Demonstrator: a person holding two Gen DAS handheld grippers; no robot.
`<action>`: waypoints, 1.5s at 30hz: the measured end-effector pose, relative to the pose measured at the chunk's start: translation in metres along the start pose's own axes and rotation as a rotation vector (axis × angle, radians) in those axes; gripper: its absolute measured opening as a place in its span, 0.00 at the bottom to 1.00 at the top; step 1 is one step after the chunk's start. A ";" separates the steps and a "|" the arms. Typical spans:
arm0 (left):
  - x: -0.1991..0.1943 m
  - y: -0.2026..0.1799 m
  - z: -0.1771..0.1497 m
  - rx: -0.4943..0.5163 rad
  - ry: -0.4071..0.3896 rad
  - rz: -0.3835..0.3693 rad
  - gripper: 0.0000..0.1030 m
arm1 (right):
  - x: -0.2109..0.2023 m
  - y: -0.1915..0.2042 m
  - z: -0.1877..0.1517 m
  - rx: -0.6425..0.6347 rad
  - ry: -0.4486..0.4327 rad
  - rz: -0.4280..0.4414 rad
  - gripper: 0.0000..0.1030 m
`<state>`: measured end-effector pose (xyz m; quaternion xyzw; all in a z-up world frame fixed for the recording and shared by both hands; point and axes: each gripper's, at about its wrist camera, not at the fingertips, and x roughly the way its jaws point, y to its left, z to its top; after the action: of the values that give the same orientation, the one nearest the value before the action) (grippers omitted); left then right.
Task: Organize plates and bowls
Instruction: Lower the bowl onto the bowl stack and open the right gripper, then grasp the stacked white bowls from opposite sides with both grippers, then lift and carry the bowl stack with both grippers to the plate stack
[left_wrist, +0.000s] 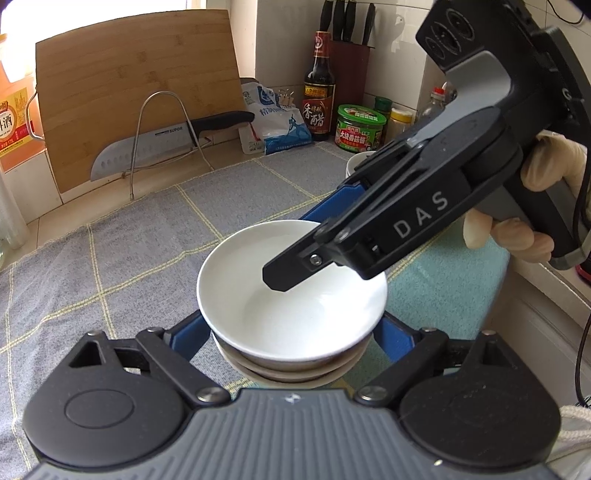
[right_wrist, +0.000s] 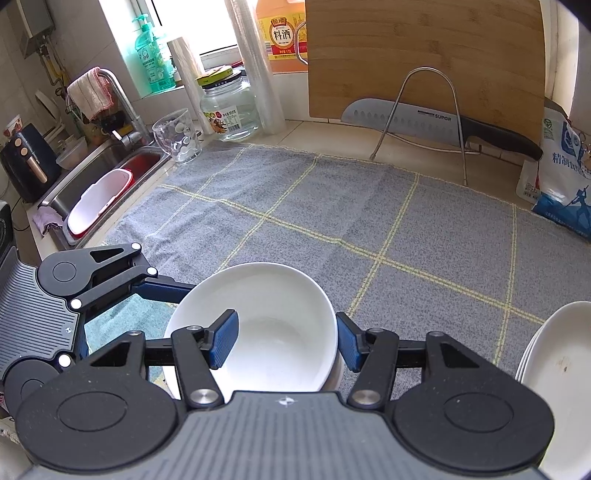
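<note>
A white bowl tops a short stack of bowls on a teal cloth. My left gripper reaches around the stack with a blue finger on each side. Its tips are hidden under the top bowl's rim, and the jaws stand wide. My right gripper straddles that bowl's wall, with one pad inside the bowl well clear of the wall and the other pad just outside the rim. A gloved hand holds this gripper. Nothing is pinched.
A grey checked mat covers the counter. White plates are stacked at the right. At the back are a cutting board, a knife on a wire rack, a salt bag, bottles and jars. The sink lies far left.
</note>
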<state>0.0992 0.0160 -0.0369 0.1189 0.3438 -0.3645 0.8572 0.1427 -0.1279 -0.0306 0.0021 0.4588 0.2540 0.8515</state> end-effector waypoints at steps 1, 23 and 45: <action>-0.001 0.000 -0.001 0.007 0.000 0.001 0.93 | -0.001 0.001 0.000 -0.001 -0.008 0.002 0.74; -0.014 0.024 -0.027 0.107 0.069 -0.053 0.93 | -0.031 0.029 -0.040 -0.225 -0.039 -0.067 1.00; 0.035 0.036 -0.023 0.252 0.157 -0.170 0.92 | 0.027 0.011 -0.067 -0.349 0.085 -0.050 1.00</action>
<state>0.1305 0.0330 -0.0786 0.2241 0.3700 -0.4657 0.7720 0.0974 -0.1219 -0.0882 -0.1680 0.4429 0.3084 0.8249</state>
